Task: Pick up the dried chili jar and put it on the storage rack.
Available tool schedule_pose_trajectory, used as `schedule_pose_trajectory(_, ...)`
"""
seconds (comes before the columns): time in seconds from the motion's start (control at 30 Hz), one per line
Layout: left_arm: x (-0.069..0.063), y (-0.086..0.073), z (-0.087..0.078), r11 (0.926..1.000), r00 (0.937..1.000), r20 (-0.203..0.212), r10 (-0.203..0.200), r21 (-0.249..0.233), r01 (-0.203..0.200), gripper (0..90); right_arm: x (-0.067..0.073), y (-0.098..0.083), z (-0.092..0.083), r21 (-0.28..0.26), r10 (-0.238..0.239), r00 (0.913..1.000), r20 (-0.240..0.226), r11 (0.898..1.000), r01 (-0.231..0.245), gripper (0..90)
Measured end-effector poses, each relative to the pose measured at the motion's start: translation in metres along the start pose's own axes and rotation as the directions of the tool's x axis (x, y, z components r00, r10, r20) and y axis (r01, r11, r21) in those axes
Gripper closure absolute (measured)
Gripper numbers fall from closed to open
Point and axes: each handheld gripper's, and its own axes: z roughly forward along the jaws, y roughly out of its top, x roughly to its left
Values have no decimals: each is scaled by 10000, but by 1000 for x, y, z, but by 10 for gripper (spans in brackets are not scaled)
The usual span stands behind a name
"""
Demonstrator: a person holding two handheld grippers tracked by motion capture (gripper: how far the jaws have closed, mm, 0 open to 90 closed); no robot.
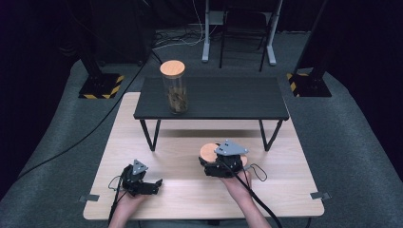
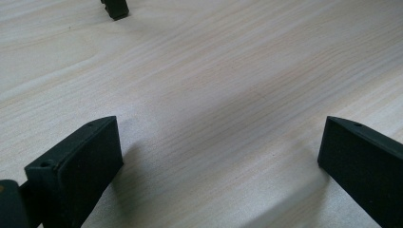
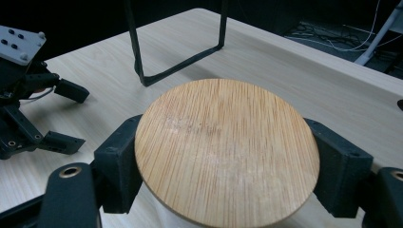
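My right gripper (image 1: 210, 156) is shut on a round wooden lid (image 1: 208, 149), holding it by its rim over the middle of the light wooden table (image 1: 190, 190). In the right gripper view the lid (image 3: 223, 142) lies flat between the two black jaws, with a pale part showing under its near edge. My left gripper (image 1: 156, 185) rests at the front left of the table, jaws wide open and nothing between them (image 2: 218, 156). The right gripper view also shows it at the left (image 3: 71, 116). A tall clear jar (image 1: 175, 92) with its own wooden lid stands on a black shelf.
The black shelf (image 1: 223, 99) stands on thin black legs (image 1: 149, 135) across the back half of the table. One leg frame (image 3: 180, 66) rises just beyond the held lid. A black foot (image 2: 115, 8) stands ahead of the left gripper. Dark floor and stands surround the table.
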Motion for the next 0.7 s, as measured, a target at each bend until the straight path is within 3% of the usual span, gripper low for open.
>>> schedule_pose_trajectory(0.3, 0, 0, 0, 10000, 10000, 2, -3, -1, 3, 4, -7, 11, -7, -126, 144, 9999, -51, 9998, -145, 230)
schedule_pose_trajectory(0.7, 0, 0, 0, 10000, 10000, 1, -3, -1, 3, 4, -13, 31, -16, -189, -28, 10000, 59, 9998, 29, 230)
